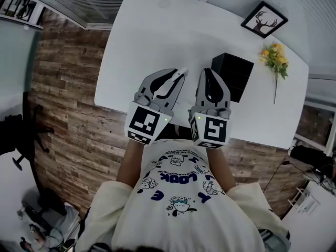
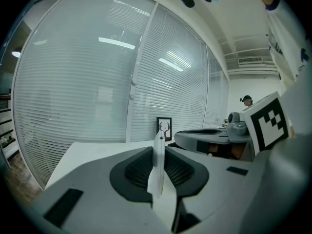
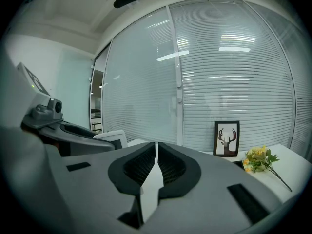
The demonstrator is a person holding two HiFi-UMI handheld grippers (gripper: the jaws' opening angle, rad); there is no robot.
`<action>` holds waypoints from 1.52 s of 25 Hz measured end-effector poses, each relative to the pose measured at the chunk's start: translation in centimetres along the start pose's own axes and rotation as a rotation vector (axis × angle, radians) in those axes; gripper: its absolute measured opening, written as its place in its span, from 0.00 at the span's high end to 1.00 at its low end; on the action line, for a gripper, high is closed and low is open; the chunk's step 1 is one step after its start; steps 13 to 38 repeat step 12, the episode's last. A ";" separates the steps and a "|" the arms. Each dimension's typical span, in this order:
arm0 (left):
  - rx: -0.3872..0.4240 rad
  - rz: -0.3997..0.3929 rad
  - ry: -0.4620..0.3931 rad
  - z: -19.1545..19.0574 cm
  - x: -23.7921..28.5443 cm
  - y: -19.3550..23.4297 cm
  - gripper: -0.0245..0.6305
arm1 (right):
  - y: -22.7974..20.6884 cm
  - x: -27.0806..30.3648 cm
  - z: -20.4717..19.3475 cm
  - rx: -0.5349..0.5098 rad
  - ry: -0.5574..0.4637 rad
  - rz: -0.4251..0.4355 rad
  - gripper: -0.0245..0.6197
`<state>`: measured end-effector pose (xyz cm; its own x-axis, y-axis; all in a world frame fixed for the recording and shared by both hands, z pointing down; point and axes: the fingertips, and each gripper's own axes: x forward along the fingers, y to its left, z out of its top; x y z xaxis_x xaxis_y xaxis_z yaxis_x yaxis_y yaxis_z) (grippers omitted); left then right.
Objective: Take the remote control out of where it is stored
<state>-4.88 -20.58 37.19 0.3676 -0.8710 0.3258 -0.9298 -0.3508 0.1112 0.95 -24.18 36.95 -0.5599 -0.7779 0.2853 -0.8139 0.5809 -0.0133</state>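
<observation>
**Remote control (image 2: 158, 165), slim, white and plastic, pinched in the left gripper (image 1: 174, 76)**

At the left of the head view, the grey left gripper with its cube of black-and-white square markers hangs over the near edge of the white rectangular table (image 1: 147, 35). Its two dark ribbed pads press on the flat faces of the remote control, which stands edge-on between them. One end pokes out past the fingertips. The remote control is out of its storage, held above the bare tabletop and to the left of the box, touching neither.

Just beside it, to the right, the matching grey right gripper (image 1: 209, 72) points the same way across the table. Its jaws are pressed together with nothing between them, and only a thin slit of white tabletop shows through.

Right of that gripper's tip stands the open black square box (image 1: 234, 71), close to the gripper. Further right a spray of yellow artificial flowers (image 1: 275, 56) on a long stem lies on the table. Beyond the flowers, near the far corner, is a black-framed picture of a deer's head (image 1: 264, 19).
</observation>
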 end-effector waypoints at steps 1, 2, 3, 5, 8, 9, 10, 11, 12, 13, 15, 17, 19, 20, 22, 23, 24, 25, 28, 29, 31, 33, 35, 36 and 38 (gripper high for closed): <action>0.001 -0.001 -0.001 0.0 0.0 0.0 0.85 | 0.0 0.0 0.0 0.000 -0.001 0.000 0.90; 0.002 -0.003 -0.001 0.1 0.1 -0.1 0.85 | 0.0 0.0 0.1 0.001 -0.002 -0.001 0.90; 0.004 -0.004 -0.001 0.1 0.1 -0.1 0.85 | 0.0 -0.1 0.1 0.001 -0.003 -0.001 0.90; 0.005 -0.006 -0.001 0.2 0.1 -0.2 0.85 | -0.1 -0.1 0.2 0.002 -0.005 -0.002 0.90; 0.006 -0.005 -0.002 0.2 0.2 -0.3 0.85 | -0.1 -0.2 0.3 0.002 -0.006 0.001 0.90; 0.007 -0.005 0.000 0.2 0.2 -0.3 0.85 | -0.2 -0.2 0.2 0.004 -0.005 0.002 0.90; 0.008 -0.005 0.001 0.2 0.3 -0.4 0.85 | -0.2 -0.2 0.2 0.006 -0.004 0.004 0.90; 0.010 -0.005 0.003 0.2 0.3 -0.5 0.85 | -0.3 -0.2 0.2 0.008 -0.003 0.005 0.90; 0.012 -0.005 0.005 0.2 0.4 -0.6 0.85 | -0.3 -0.3 0.2 0.010 -0.003 0.006 0.90; 0.012 -0.005 0.005 0.2 0.4 -0.6 0.85 | -0.3 -0.3 0.2 0.010 -0.003 0.006 0.90; 0.012 -0.005 0.005 0.2 0.4 -0.6 0.85 | -0.3 -0.3 0.2 0.010 -0.003 0.006 0.90; 0.012 -0.005 0.005 0.2 0.4 -0.6 0.85 | -0.3 -0.3 0.2 0.010 -0.003 0.006 0.90; 0.012 -0.005 0.005 0.2 0.4 -0.6 0.85 | -0.3 -0.3 0.2 0.010 -0.003 0.006 0.90; 0.012 -0.005 0.005 0.2 0.4 -0.6 0.85 | -0.3 -0.3 0.2 0.010 -0.003 0.006 0.90; 0.012 -0.005 0.005 0.2 0.4 -0.6 0.85 | -0.3 -0.3 0.2 0.010 -0.003 0.006 0.90; 0.012 -0.005 0.005 0.2 0.4 -0.6 0.85 | -0.3 -0.3 0.2 0.010 -0.003 0.006 0.90; 0.012 -0.005 0.005 0.2 0.4 -0.6 0.85 | -0.3 -0.3 0.2 0.010 -0.003 0.006 0.90; 0.012 -0.005 0.005 0.2 0.4 -0.6 0.85 | -0.3 -0.3 0.2 0.010 -0.003 0.006 0.90; 0.012 -0.005 0.005 0.2 0.4 -0.6 0.85 | -0.3 -0.3 0.2 0.010 -0.003 0.006 0.90; 0.012 -0.005 0.005 0.2 0.4 -0.6 0.85 | -0.3 -0.3 0.2 0.010 -0.003 0.006 0.90; 0.012 -0.005 0.005 0.2 0.4 -0.6 0.85 | -0.3 -0.3 0.2 0.010 -0.003 0.006 0.90; 0.012 -0.005 0.005 0.2 0.4 -0.6 0.85 | -0.3 -0.3 0.2 0.010 -0.003 0.006 0.90; 0.012 -0.005 0.005 0.2 0.4 -0.6 0.85 | -0.3 -0.3 0.2 0.010 -0.003 0.006 0.90; 0.012 -0.005 0.005 0.2 0.4 -0.6 0.85 | -0.3 -0.3 0.2 0.010 -0.003 0.006 0.90; 0.012 -0.005 0.005 0.2 0.4 -0.6 0.85 | -0.3 -0.3 0.2 0.010 -0.003 0.006 0.90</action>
